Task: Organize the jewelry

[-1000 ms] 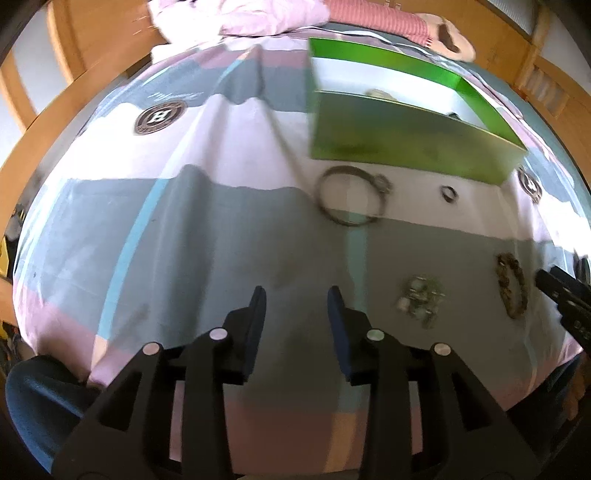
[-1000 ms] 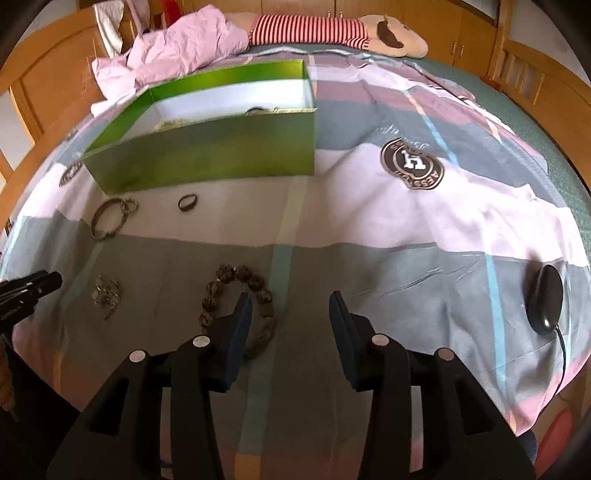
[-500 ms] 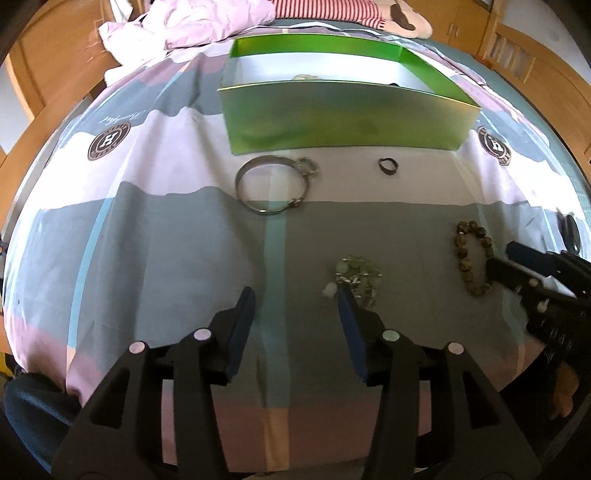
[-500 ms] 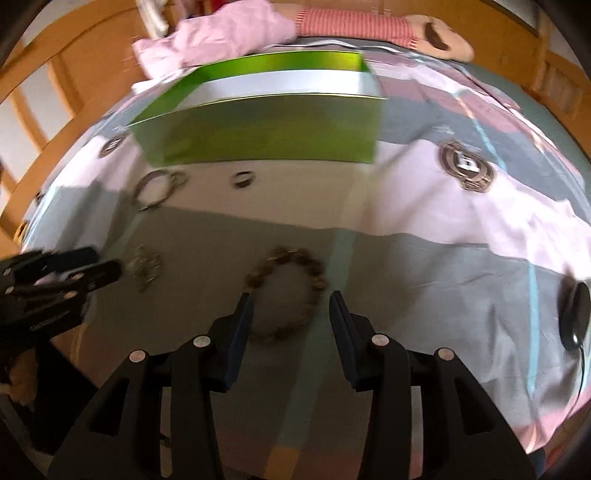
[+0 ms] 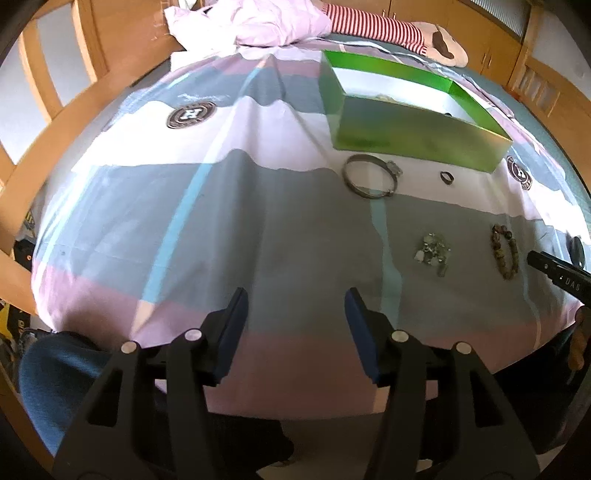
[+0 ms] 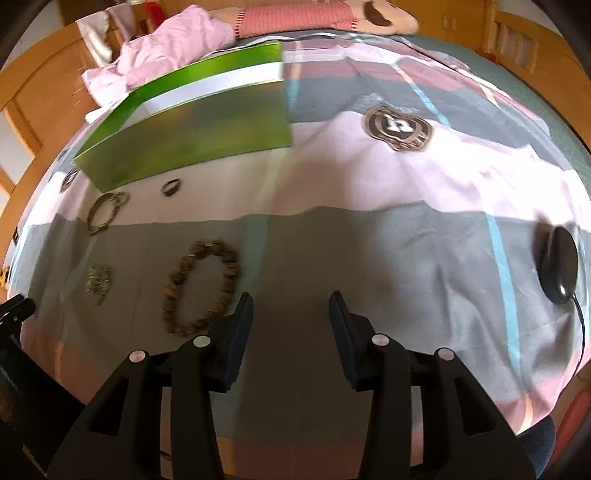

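Note:
A green open box (image 5: 413,129) lies on the striped bedsheet; it also shows in the right wrist view (image 6: 192,140). In front of it lie a metal bangle (image 5: 371,176) (image 6: 105,212), a small dark ring (image 5: 446,176) (image 6: 170,187), a silvery chain heap (image 5: 433,253) (image 6: 98,281) and a brown bead bracelet (image 5: 504,255) (image 6: 203,286). My left gripper (image 5: 295,306) is open and empty over the sheet, left of the chain heap. My right gripper (image 6: 291,308) is open and empty, its left finger beside the bead bracelet.
A black computer mouse (image 6: 558,264) with a cord lies at the sheet's right side. Crumpled pink cloth (image 5: 258,18) and a striped plush doll (image 5: 399,29) lie behind the box. Wooden bed rails (image 5: 55,122) surround the bed.
Both views swung: the left gripper shifted leftward, so the jewelry now sits to its right. The right gripper moved right, the bead bracelet now lies at its left finger.

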The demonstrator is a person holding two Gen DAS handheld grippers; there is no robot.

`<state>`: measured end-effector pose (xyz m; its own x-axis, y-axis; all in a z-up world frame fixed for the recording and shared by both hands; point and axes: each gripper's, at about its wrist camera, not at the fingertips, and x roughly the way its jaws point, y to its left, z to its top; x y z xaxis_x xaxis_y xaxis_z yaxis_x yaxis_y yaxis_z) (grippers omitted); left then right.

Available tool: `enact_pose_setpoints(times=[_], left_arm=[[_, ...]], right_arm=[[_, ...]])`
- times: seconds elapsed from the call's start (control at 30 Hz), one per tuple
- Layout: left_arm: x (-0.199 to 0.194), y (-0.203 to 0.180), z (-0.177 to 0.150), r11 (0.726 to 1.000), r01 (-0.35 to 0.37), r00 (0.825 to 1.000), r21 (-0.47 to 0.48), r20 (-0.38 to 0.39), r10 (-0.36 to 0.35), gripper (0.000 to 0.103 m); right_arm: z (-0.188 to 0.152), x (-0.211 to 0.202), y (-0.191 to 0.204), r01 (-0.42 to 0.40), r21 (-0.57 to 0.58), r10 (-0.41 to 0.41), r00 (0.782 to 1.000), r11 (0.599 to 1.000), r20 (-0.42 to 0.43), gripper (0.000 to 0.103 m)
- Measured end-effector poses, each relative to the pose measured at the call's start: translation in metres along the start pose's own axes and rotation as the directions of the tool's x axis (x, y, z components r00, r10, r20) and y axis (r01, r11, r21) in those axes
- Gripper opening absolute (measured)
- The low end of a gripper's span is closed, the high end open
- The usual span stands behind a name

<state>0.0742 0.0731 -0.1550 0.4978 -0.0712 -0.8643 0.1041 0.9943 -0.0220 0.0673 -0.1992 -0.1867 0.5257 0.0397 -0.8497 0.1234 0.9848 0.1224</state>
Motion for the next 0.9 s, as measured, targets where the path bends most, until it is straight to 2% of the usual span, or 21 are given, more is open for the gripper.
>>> enact_pose_setpoints(times=[0.1,0.27,0.6,0.73,0.9], left_arm=[[0.008,-0.024,0.004,0.998,0.047,0.999,0.038,-0.011,-0.047,0.055],[0.016,-0.064,0.012,0.989,0.087,0.996,0.119,-0.013,-0.086,0.055],[0.040,-0.113,0.029,0.974,0.143,0.989,0.178,-0.052,-0.136,0.055],[0.049,-0.129,0.027,0.970,0.118,0.993,0.213,-0.053,-0.109,0.053],[0.053,-0.134,0.024,0.967,0.055,0.998,0.248,-0.017,-0.052,0.040]], right_arm=[[0.001,0.003,0.018,-0.010,-0.052,0.010,1.000,0.999,-0.002,0.043],[0.005,0.004,0.032,-0.024,-0.095,0.025,1.000,0.995,0.003,0.043],[0.000,0.003,0.002,-0.021,0.004,0.021,1.000,1.000,0.000,0.043],[0.002,-0.001,0.011,-0.022,-0.047,0.023,0.999,0.999,0.033,0.043],[0.008,0.010,0.028,-0.015,-0.115,0.018,0.999,0.993,0.026,0.043]])
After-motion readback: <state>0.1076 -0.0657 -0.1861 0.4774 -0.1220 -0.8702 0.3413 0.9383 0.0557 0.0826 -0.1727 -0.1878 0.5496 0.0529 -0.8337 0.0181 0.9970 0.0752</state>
